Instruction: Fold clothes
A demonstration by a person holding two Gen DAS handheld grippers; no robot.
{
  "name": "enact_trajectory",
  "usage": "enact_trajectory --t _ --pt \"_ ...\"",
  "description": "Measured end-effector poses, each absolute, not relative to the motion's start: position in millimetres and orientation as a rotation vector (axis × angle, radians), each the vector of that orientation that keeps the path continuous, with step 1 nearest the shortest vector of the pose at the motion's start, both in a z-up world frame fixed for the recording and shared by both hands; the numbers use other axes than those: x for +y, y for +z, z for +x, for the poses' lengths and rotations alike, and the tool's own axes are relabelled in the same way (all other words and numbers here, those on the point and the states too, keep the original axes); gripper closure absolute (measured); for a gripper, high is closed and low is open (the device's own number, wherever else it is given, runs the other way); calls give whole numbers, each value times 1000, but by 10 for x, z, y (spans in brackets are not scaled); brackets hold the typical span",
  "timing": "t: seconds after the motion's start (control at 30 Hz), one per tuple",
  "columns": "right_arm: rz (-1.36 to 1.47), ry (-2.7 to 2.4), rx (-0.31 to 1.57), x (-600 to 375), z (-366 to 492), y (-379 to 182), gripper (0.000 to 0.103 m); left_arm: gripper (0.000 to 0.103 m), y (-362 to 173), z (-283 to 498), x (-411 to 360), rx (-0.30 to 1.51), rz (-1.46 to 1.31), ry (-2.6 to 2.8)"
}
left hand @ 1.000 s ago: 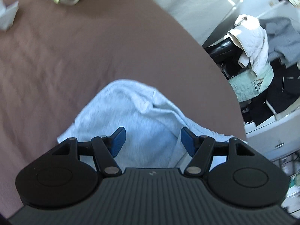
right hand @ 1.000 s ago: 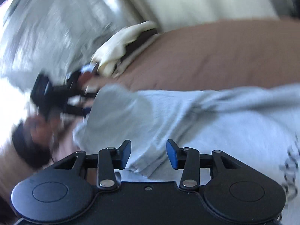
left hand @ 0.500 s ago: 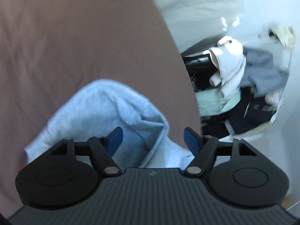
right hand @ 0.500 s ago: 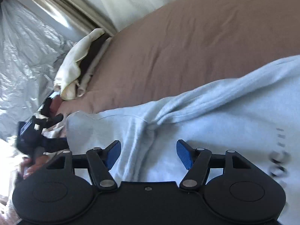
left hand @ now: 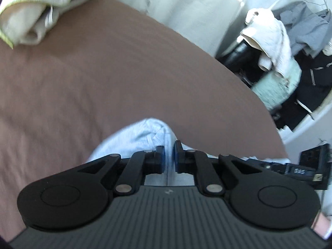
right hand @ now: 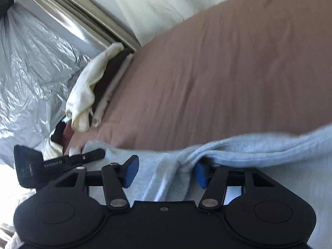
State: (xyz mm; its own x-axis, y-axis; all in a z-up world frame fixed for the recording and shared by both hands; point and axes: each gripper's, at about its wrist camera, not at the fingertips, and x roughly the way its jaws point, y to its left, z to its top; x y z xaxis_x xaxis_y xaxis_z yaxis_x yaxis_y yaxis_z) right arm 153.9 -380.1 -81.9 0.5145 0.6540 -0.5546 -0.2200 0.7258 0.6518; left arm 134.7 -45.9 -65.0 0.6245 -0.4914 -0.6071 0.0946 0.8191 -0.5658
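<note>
A light blue sweatshirt (left hand: 141, 134) lies crumpled on the brown bed sheet (left hand: 103, 72). My left gripper (left hand: 169, 155) is at one bunched edge of it. Its jaws are closing, nearly together, and pinch a thin fold of the blue cloth. In the right wrist view the same sweatshirt (right hand: 269, 155) spreads to the right, with a raised ridge of cloth running between the jaws of my right gripper (right hand: 166, 166). Those jaws are closing but stand wide, and the pads do not press the cloth. The ridge partly hides the right pad. The left gripper's black body (right hand: 31, 166) shows at the far left.
A stack of cream and dark folded clothes (right hand: 89, 87) sits at the bed's far edge, also seen as cream cloth (left hand: 27, 10). Crinkled silver plastic (right hand: 31, 62) hangs beyond it. A rack piled with jackets (left hand: 280, 51) stands past the bed's right side.
My left jaws went from wide apart to pinched on a fold of the blue cloth, and that view swung sideways. My right gripper slid along the sweatshirt, and its jaws narrowed slightly.
</note>
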Motion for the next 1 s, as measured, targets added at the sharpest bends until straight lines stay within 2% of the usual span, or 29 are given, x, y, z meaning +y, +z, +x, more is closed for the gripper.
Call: enact_trajectory --t 0.1,0.3,0.4,0.53,0.57,0.67,0.87,0.97,1.0 --pt "559 564 899 -3870 1737 -831 43 94 -706 1475 -481 862 -517 -318" --pt "786 538 950 -4200 1852 -878 45 91 -714 1533 -386 892 -548 -296" --pt "715 404 845 -4524 1645 -664 45 91 -672 1503 -298 859 -589 -323" --pt "480 131 720 -4666 1083 -484 42 91 -625 1389 -34 767 -735 -396" --pt "498 139 720 -4662 981 -508 42 89 -589 1365 12 743 -740 -373" --pt "553 177 720 -4626 697 -578 42 64 -457 1290 101 678 -733 -313" --pt "653 471 790 -4168 672 -606 38 60 -158 1077 -15 768 -680 -427" --pt "506 519 790 -3816 702 -564 28 52 -181 1009 -271 818 -626 -488" --pt "435 519 790 -3690 706 -555 28 52 -244 1022 -362 845 -624 -492"
